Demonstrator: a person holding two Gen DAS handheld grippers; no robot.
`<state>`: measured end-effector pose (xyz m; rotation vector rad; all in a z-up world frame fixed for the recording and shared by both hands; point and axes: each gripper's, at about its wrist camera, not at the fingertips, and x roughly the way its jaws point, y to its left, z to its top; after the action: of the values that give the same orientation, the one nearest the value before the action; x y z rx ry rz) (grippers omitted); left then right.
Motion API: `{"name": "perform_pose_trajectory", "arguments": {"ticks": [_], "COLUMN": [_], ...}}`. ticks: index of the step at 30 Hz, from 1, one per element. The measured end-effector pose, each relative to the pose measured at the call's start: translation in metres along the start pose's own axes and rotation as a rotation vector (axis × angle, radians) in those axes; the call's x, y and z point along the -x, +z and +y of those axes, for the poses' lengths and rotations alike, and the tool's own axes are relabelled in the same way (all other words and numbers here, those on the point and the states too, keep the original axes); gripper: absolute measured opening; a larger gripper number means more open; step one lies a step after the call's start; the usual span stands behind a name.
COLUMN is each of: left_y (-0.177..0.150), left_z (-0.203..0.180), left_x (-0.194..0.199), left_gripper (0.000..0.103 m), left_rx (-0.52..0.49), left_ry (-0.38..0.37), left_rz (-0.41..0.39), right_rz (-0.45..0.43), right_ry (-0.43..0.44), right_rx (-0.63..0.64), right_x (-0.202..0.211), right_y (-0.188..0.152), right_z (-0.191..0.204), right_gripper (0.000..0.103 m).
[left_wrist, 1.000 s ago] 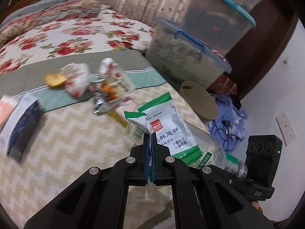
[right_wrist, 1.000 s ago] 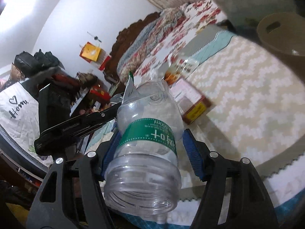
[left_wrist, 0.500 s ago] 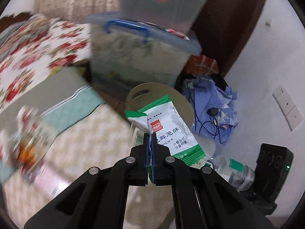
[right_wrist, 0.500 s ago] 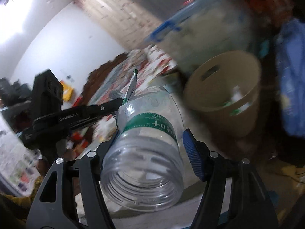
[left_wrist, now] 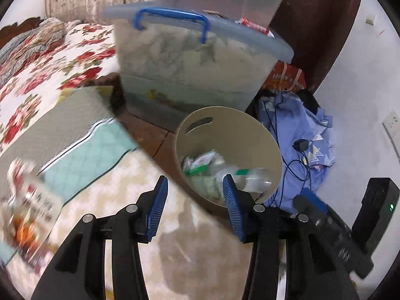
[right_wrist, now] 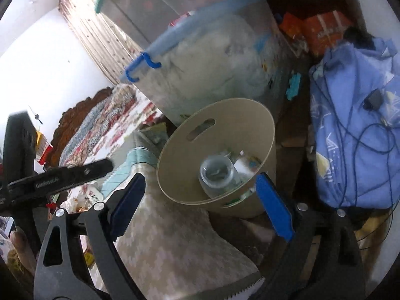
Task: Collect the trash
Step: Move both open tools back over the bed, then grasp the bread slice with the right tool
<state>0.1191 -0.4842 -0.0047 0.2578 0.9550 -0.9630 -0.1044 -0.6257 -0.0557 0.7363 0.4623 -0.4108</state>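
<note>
Clear plastic bottle (left_wrist: 246,177) with green label lying in the tan bin (left_wrist: 271,147), on top of the other trash, base toward the right-wrist camera (right_wrist: 218,173). Green-and-white snack wrapper (left_wrist: 202,161) also inside the bin, just left of the bottle, resting on more crumpled packaging at the bottom. Bin upright on the dark floor, hand slot in its far wall, rim (right_wrist: 175,135) close against the edge of the bed.

Left gripper (left_wrist: 193,212) poised over the near rim of the bin, jaws just been opening, blue pads apart, nothing between them. Right gripper (right_wrist: 200,205) poised at the near rim of the bin too, jaws just been opening, spread wide, nothing between them; bottle visible in the gap but down inside the bin, not touched.

More wrappers (left_wrist: 32,212) lying on the zigzag blanket (left_wrist: 105,215), left of the bin, blurred. Teal quilted cover (left_wrist: 82,155) and floral bedspread (left_wrist: 47,65) further left of the bin. Translucent storage tub (left_wrist: 190,67) with blue handle directly behind the bin, a second tub stacked on it. Blue cloth (left_wrist: 300,135) with a black cable across it heaped right of the bin, against the white wall. Orange box (left_wrist: 285,77) behind that heap.
</note>
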Motion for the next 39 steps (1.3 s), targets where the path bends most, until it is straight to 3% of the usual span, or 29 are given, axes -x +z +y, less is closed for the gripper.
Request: {"name": "perform_pose_trajectory", "arguments": {"ticks": [4,7,13,17,21,25,29,33,37,39], "left_y": [-0.043,-0.083,-0.162,-0.2,-0.225,-0.242,-0.251,-0.261,-0.273,-0.276], "left_z": [0.026,0.044,0.095,0.137,0.168,0.187,0.198,0.203,0.21,0.214], "left_x": [0.04,0.068,0.116,0.143,0.163,0.178,0.187,0.195,0.203,0.205], "left_gripper": [0.044,0.044,0.044,0.044,0.044,0.044,0.044,0.044,0.044,0.044], "left_rx": [0.044,0.064,0.12,0.209,0.286,0.319,0.345,0.362,0.375,0.382], "left_ry": [-0.026,-0.03,0.052,0.134,0.163,0.179,0.176,0.178,0.183,0.172], "left_rz": [0.0,0.013,0.028,0.018,-0.005,-0.035,-0.061,-0.071,-0.07,-0.076], "right_rz": [-0.052,-0.033,0.121,0.251,0.341,0.414,0.469,0.562,0.614,0.691], "right_ry": [0.033,0.081,0.203,0.277,0.332,0.379,0.319,0.247,0.229,0.285], "right_rx": [0.035,0.072,0.18,0.228,0.292,0.344,0.333,0.294,0.295,0.311], "right_x": [0.021,0.023,-0.003,-0.031,-0.056,-0.101,-0.179,-0.249,-0.283,-0.294], "right_y": [-0.014,-0.023,-0.049,-0.071,-0.086,-0.07,-0.038,-0.026,-0.028,-0.037], "right_z": [0.02,0.042,0.103,0.143,0.186,0.229,0.269,0.292,0.31,0.32], "right_gripper": [0.086,0.079,0.065,0.062,0.062,0.064,0.068,0.068,0.067,0.065]}}
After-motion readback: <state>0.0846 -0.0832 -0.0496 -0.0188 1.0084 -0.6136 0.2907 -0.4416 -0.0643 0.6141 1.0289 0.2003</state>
